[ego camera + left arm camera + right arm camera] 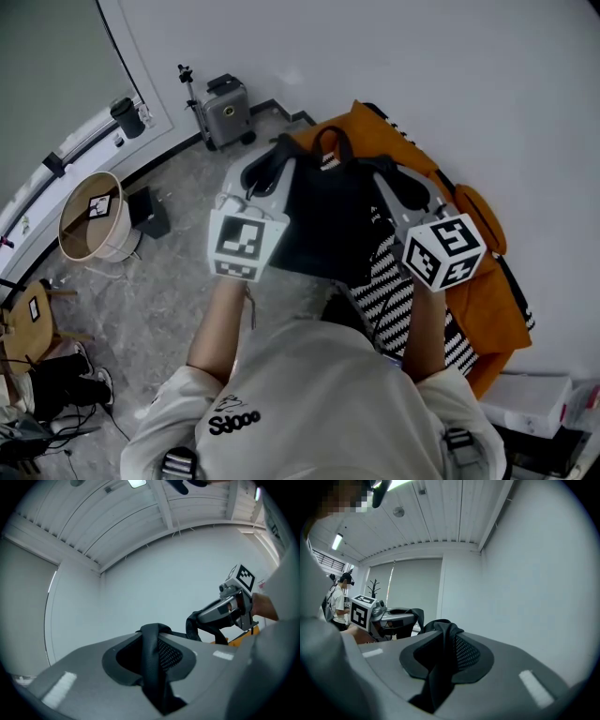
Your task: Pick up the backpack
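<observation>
Straps (151,663) of the black backpack (328,220) sit clamped in our left gripper (272,167) and right gripper (398,183); it seems to hang clear of the orange cushion (487,309).

In the head view the backpack (323,225) hung at the centre of the frame, between the left gripper (265,164) on its left and the right gripper (394,178) on its right. One strap (151,658) lay clamped between the left gripper's jaws, the other strap (440,667) between the right's. Beneath and right of the backpack lay a sheet (478,281), with a blanket (394,295) on it toward the lower centre. A wheeled case (225,111) stood upper left by the wall. Farther left stood a basket (70,246), with a small box (150,214) just beside it on its right. A stool (28,314) stood at the left edge, and a carton (534,398) sat lower right.
</observation>
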The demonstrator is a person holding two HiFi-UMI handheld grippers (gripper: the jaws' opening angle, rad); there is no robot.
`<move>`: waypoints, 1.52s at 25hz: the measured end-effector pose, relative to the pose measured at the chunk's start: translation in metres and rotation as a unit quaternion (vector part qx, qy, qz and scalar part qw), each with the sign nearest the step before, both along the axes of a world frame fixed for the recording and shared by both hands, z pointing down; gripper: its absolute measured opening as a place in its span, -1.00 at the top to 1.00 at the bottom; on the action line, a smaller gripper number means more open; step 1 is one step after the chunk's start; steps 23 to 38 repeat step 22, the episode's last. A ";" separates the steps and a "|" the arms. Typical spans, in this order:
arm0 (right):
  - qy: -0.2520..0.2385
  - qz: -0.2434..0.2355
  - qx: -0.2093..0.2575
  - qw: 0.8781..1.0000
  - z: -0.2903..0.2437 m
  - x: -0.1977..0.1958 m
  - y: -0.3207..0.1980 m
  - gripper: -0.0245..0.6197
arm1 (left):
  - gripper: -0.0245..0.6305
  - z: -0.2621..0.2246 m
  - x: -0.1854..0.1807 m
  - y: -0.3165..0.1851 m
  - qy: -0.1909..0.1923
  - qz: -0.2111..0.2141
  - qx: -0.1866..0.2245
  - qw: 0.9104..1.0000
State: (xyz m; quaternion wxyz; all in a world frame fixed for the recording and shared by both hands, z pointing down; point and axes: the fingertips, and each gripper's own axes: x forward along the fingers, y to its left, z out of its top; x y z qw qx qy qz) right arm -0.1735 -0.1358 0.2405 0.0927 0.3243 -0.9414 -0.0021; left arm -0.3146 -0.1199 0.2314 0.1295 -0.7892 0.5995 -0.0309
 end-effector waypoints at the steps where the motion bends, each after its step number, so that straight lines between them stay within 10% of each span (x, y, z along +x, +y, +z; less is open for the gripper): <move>1: -0.001 -0.001 -0.001 1.000 0.001 0.000 -0.001 0.71 | 0.71 0.000 0.000 -0.001 -0.001 -0.001 -0.001 1.000; 38: 0.013 -0.003 -0.017 1.000 0.019 -0.017 -0.020 0.73 | 0.71 0.019 -0.017 -0.020 0.007 -0.003 -0.024 1.000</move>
